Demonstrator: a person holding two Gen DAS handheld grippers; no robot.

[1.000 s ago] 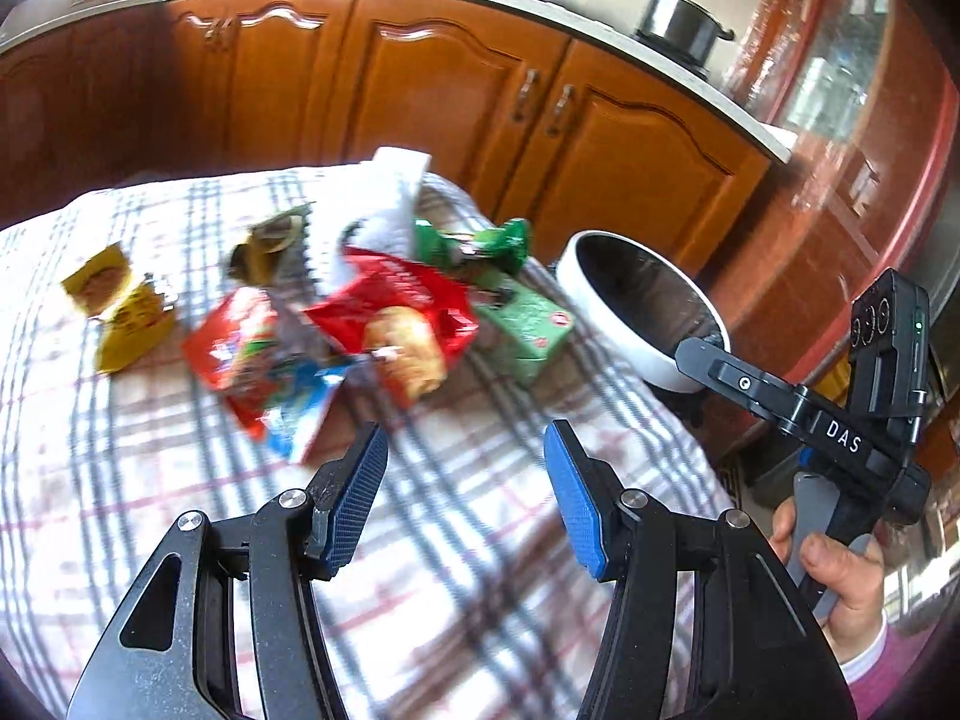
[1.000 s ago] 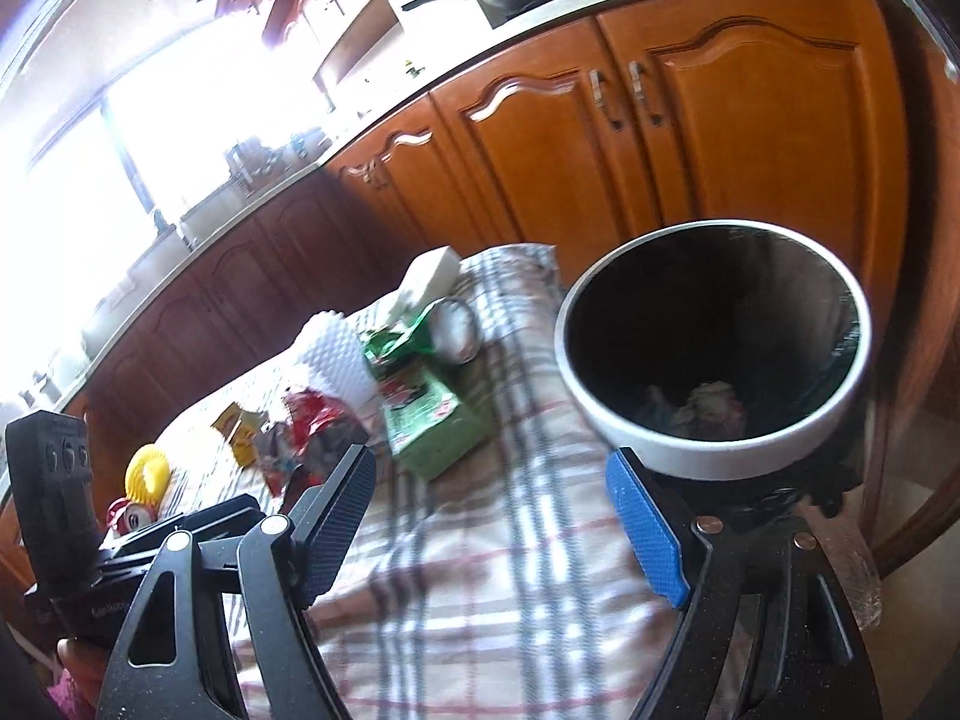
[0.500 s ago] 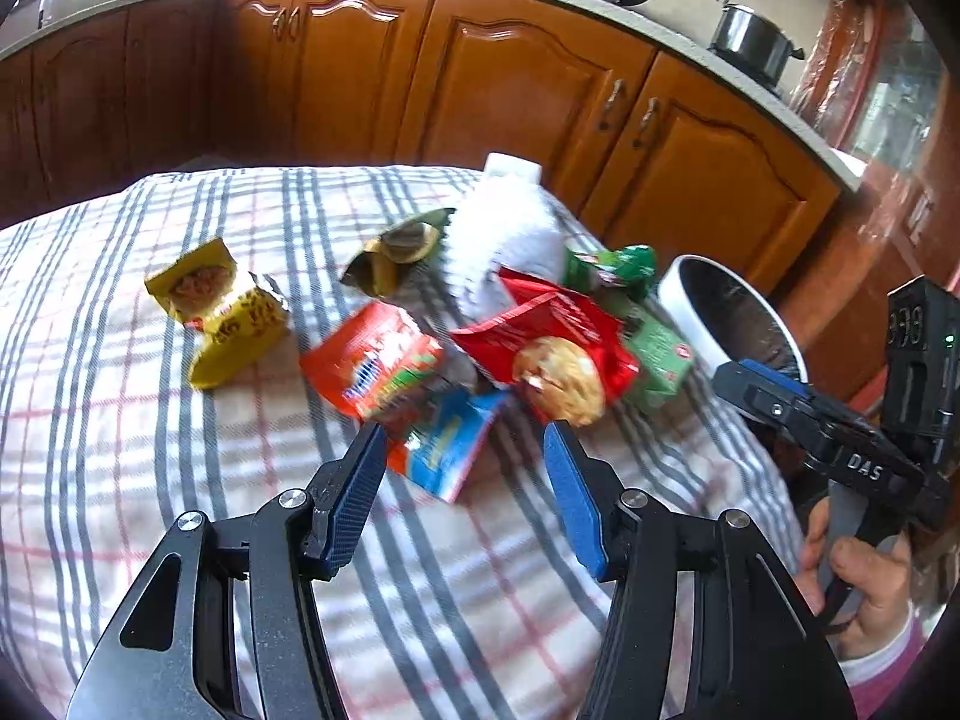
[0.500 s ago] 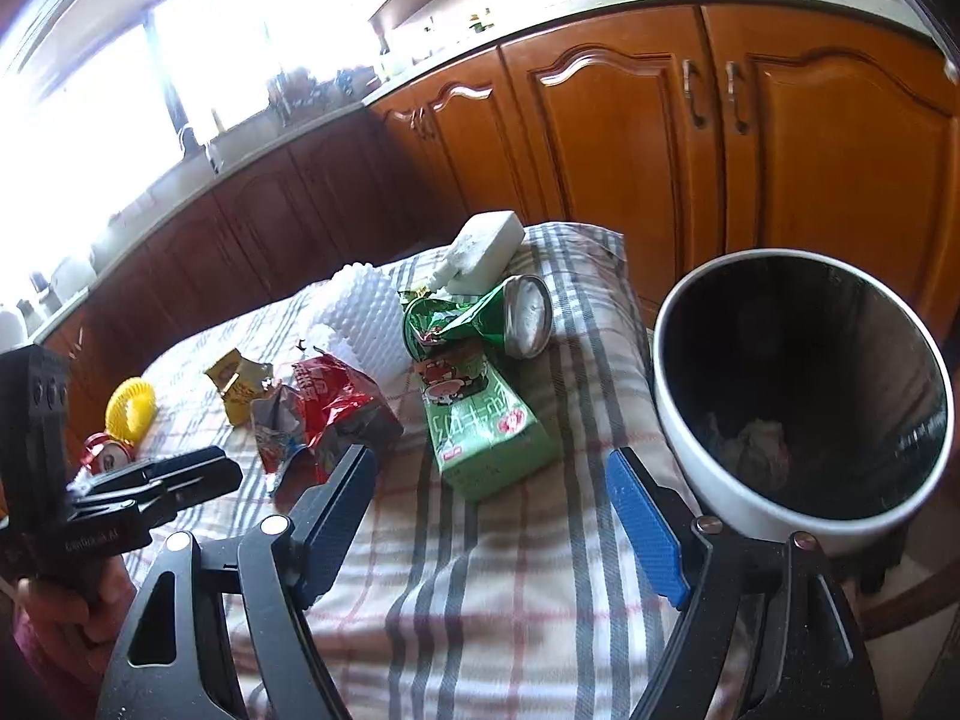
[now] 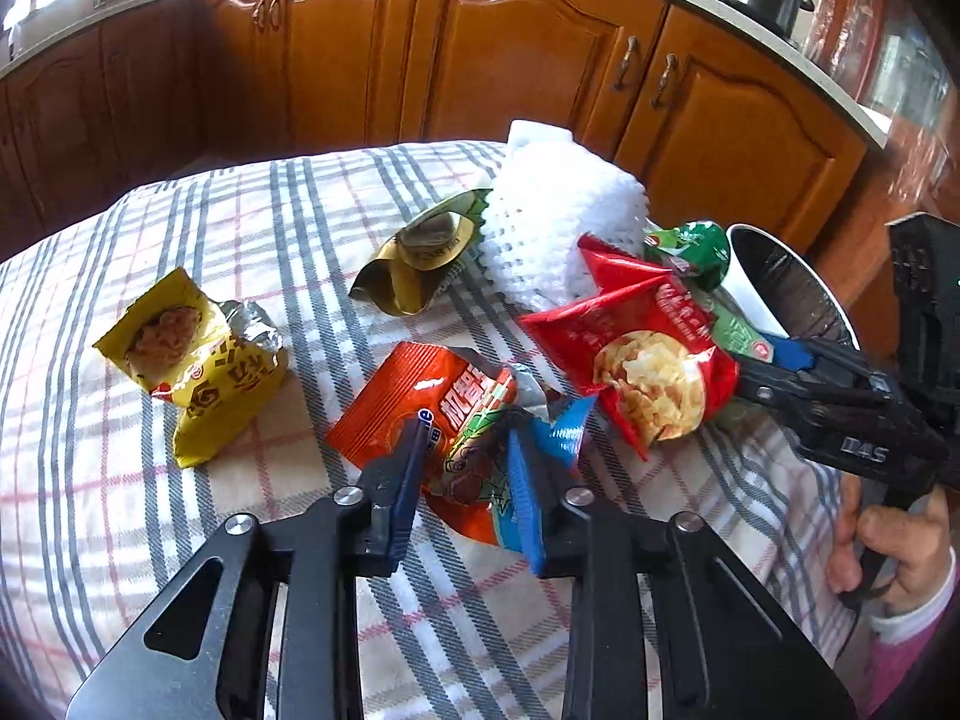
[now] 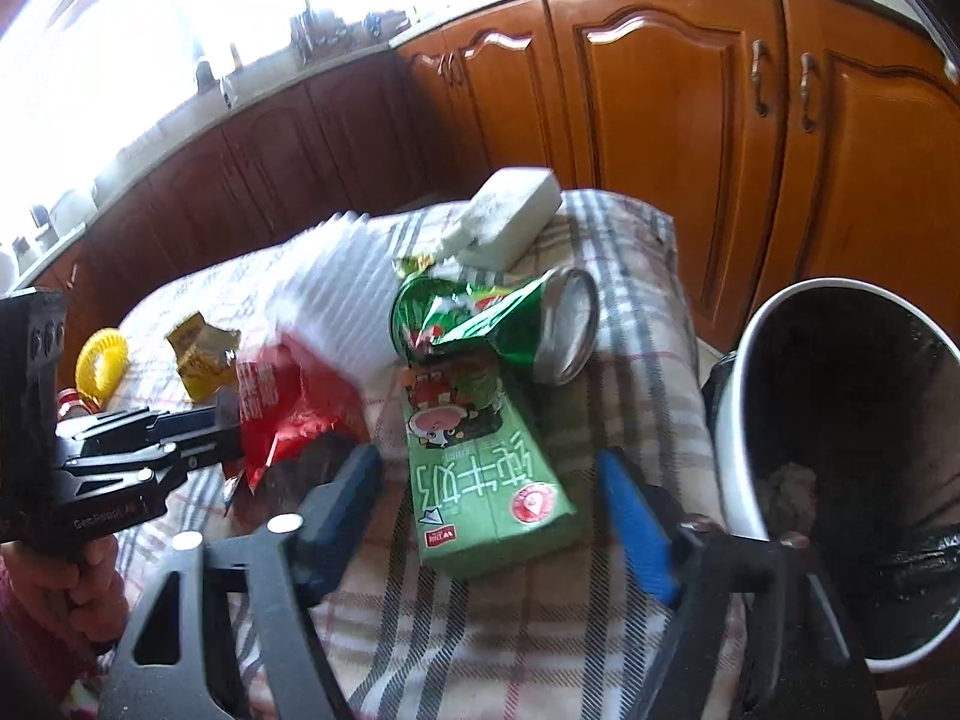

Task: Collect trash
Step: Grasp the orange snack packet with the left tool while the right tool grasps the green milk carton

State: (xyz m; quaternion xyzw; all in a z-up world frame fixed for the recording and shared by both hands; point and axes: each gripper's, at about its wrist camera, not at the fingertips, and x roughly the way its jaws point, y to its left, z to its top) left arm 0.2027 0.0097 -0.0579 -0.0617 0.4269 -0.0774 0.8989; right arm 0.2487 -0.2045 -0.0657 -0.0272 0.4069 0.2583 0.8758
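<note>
Two claws over a checked-cloth bench (image 5: 120,510). Left claw (image 5: 465,474): jaws narrowed around the near end of an orange snack wrapper (image 5: 420,408) lying flat, long axis running away to the left; whether the pads press it cannot be told. Right claw (image 6: 492,498): jaws wide apart, astride a green carton (image 6: 480,480) lying flat, long axis pointing away. Right view alone shows crumpled waste inside the white bin (image 6: 744,420) at the bench edge.
</note>
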